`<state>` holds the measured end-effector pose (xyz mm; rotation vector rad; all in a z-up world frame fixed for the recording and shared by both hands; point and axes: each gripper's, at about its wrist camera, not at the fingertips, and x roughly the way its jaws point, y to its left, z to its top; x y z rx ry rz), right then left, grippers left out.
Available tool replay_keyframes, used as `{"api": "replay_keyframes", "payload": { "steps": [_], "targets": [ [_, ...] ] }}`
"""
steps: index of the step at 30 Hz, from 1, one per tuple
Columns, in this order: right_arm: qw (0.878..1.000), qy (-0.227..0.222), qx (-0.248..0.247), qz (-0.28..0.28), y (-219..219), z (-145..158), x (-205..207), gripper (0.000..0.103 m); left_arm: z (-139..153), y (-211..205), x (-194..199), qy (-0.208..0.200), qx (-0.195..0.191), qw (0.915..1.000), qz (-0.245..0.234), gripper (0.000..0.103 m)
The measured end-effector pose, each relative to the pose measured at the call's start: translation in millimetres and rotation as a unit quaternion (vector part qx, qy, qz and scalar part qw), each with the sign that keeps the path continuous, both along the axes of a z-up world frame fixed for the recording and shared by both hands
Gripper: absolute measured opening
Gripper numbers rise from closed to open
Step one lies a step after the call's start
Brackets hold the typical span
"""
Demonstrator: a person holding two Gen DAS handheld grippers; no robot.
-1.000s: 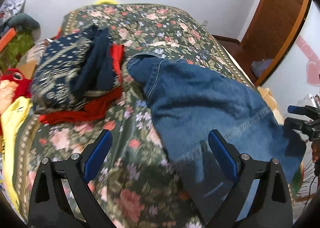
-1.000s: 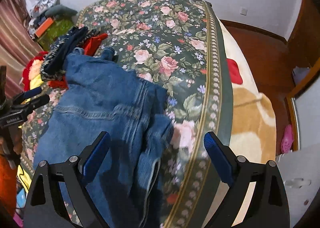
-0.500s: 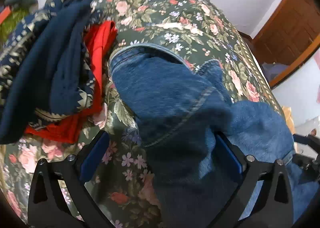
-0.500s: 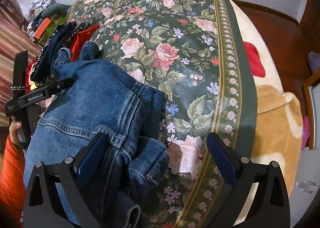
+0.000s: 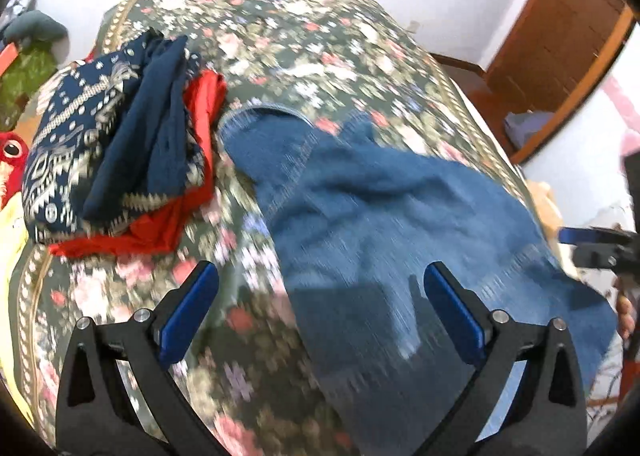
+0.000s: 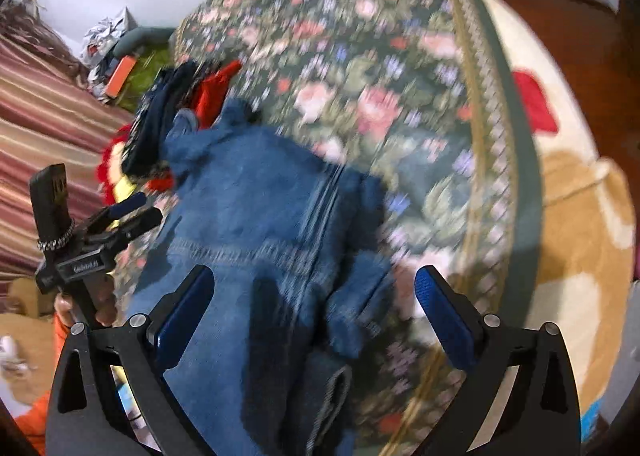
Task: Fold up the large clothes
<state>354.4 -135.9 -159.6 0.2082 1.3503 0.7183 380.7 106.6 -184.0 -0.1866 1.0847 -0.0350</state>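
A pair of blue jeans (image 5: 384,216) lies spread on the floral bedspread (image 5: 312,36), legs toward the far side. My left gripper (image 5: 318,296) is open and empty, above the jeans' near left edge. My right gripper (image 6: 314,300) is open and empty, above the jeans (image 6: 256,208) near the waistband and a bunched fold. Each gripper shows in the other's view: the right one (image 5: 592,242) at the far right edge, the left one (image 6: 124,216) at the left. Both views are motion-blurred.
A pile of dark blue patterned and red clothes (image 5: 120,144) lies left of the jeans on the bed. A red soft toy (image 5: 12,148) and yellow cloth sit at the left edge. A wooden door (image 5: 560,36) stands at the back right. The bed's right edge (image 6: 516,176) drops off to a cream blanket.
Both grippers have pulled back and up from the jeans after reaching close half a second ago. The jeans lie flatter and more spread out. Both stay open and empty.
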Motion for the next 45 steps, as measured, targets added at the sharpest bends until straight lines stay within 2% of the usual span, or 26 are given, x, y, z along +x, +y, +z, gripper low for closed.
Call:
{"api": "replay_keyframes", "payload": {
  "steps": [2, 5, 8, 11, 13, 15, 17, 21, 22, 24, 27, 28, 29, 33, 35, 39, 45],
  "targets": [
    [1.000, 0.018, -0.006, 0.015, 4, -11, -5, 0.100, 1, -2, -12, 0.007, -0.021, 0.9998, -0.002, 0.103],
    [0.999, 0.029, -0.034, 0.031, 5, -27, -9, 0.100, -7, -2, -30, 0.035, -0.076, 0.9965, 0.000, 0.103],
    [0.997, 0.062, -0.025, 0.034, 0, -46, -10, 0.100, -16, -1, -46, 0.049, -0.129, 0.9903, 0.019, 0.103],
    [0.993, 0.115, 0.017, 0.014, -6, -71, -7, 0.103, -34, -7, -59, 0.074, -0.192, 0.9786, 0.015, 0.103],
    [0.989, 0.138, 0.044, 0.010, -7, -81, -5, 0.103, -44, -7, -65, 0.077, -0.220, 0.9720, 0.032, 0.103],
    [0.989, 0.139, 0.058, 0.009, -4, -84, -3, 0.103, -53, -2, -63, 0.086, -0.259, 0.9610, 0.043, 0.103],
    [0.988, 0.137, 0.067, 0.013, 1, -84, 0, 0.103, -60, -1, -61, 0.091, -0.281, 0.9541, 0.050, 0.103],
    [0.988, 0.134, 0.074, 0.022, 20, -84, 5, 0.103, -60, -15, -48, 0.096, -0.268, 0.9583, 0.031, 0.103],
    [0.989, 0.129, 0.074, 0.025, 24, -83, 5, 0.098, -60, -17, -45, 0.097, -0.267, 0.9584, 0.030, 0.103],
    [0.989, 0.126, 0.071, 0.023, 25, -78, 3, 0.096, -63, -18, -40, 0.099, -0.276, 0.9556, 0.030, 0.103],
    [0.989, 0.127, 0.076, 0.022, 23, -74, 0, 0.080, -66, -14, -34, 0.100, -0.293, 0.9504, 0.028, 0.101],
    [0.989, 0.127, 0.077, 0.021, 23, -72, -2, 0.073, -64, -10, -34, 0.098, -0.294, 0.9504, 0.028, 0.097],
    [0.989, 0.125, 0.074, 0.017, 24, -68, -3, 0.068, -63, -10, -35, 0.098, -0.292, 0.9511, 0.028, 0.095],
    [0.992, 0.103, 0.065, 0.011, 24, -49, -13, 0.049, -46, -5, -38, 0.084, -0.270, 0.9590, 0.013, 0.075],
    [0.994, 0.096, 0.059, 0.010, 30, -37, -17, 0.043, -33, -5, -38, 0.078, -0.264, 0.9613, 0.010, 0.068],
    [0.996, 0.065, 0.059, 0.009, 37, -12, -26, 0.038, -1, 2, -44, 0.049, -0.255, 0.9657, 0.001, 0.058],
    [0.997, -0.015, 0.082, 0.003, 48, 50, -31, 0.038, 73, 20, -57, -0.034, -0.230, 0.9724, -0.021, 0.056]
  ]
}}
